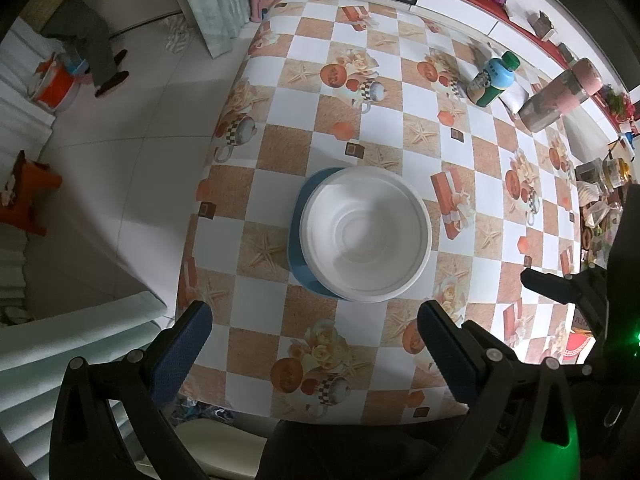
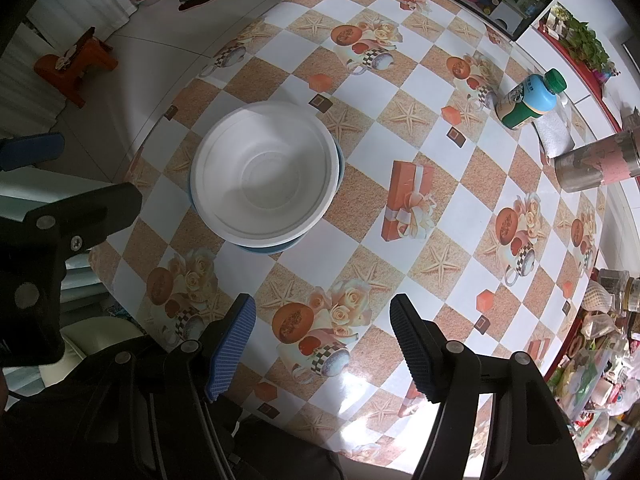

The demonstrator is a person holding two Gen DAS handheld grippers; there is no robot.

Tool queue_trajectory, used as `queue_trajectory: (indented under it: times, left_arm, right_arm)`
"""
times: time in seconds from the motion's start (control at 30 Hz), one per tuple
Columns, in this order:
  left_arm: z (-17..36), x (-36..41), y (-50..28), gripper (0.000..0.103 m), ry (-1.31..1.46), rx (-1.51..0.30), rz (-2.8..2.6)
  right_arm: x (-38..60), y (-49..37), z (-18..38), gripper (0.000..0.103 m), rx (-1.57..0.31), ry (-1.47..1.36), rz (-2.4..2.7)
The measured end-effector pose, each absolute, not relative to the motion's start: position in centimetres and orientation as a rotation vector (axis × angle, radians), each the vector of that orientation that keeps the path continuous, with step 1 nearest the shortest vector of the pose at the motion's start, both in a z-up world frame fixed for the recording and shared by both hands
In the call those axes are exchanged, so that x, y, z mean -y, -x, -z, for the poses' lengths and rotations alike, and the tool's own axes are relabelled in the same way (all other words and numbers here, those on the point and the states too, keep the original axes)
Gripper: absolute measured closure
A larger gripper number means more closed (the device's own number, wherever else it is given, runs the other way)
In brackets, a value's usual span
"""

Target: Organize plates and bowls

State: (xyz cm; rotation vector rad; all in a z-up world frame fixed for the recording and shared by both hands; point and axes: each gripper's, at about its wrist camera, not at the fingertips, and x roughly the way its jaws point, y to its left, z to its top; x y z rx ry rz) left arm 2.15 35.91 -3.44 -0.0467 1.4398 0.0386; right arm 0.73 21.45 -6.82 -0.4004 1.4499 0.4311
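- Tiled pale floor, round table (image 1: 280,152) (image 2: 460,216) covered in a checked oilcloth of white and sandy squares printed with starfish, roses, teacups and orange gift boxes.
- White bowl (image 1: 365,236) (image 2: 266,178) sits upright on a blue plate (image 1: 298,240) (image 2: 262,249), near the table's edge on the person's side. Bowl is off-centre on the plate: in the left wrist view the blue rim shows only along the bowl's left and lower-left side; in the right wrist view only a thin blue sliver shows below and at the right.
- Bowl interior looks empty, concentric rings in its base.
- Left gripper (image 1: 314,334): jaws spread wide, nothing between them, blue ribbed pads (image 1: 182,354) facing inward. It hangs above the cloth just short of the bowl, not touching it.
- Right gripper (image 2: 324,342): jaws also wide apart, holding nothing, over a rose-and-teacup print; bowl lies ahead and to its left, apart from it.
- Green-capped bottle (image 1: 493,80) (image 2: 530,100) with a blue label stands on the far side of the table, a folded white cloth (image 2: 554,132) just beside it.
- Pink-banded tumbler (image 1: 560,96) (image 2: 600,164) near the bottle.
- Clutter of jars and packets (image 2: 600,320) along the table's right edge; contents too small to tell.
- Orange stool (image 1: 28,196) (image 2: 76,64) on the floor, well apart from the table.
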Motion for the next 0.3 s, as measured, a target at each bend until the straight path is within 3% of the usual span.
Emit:
queue_trajectory:
  times: [0.3]
  left_arm:
    - [3.56, -35.82, -1.89, 0.000, 0.068, -1.432, -0.070]
  right_arm:
    - [-21.37, -0.68, 6.94, 0.032, -1.450, 0.399, -0.429]
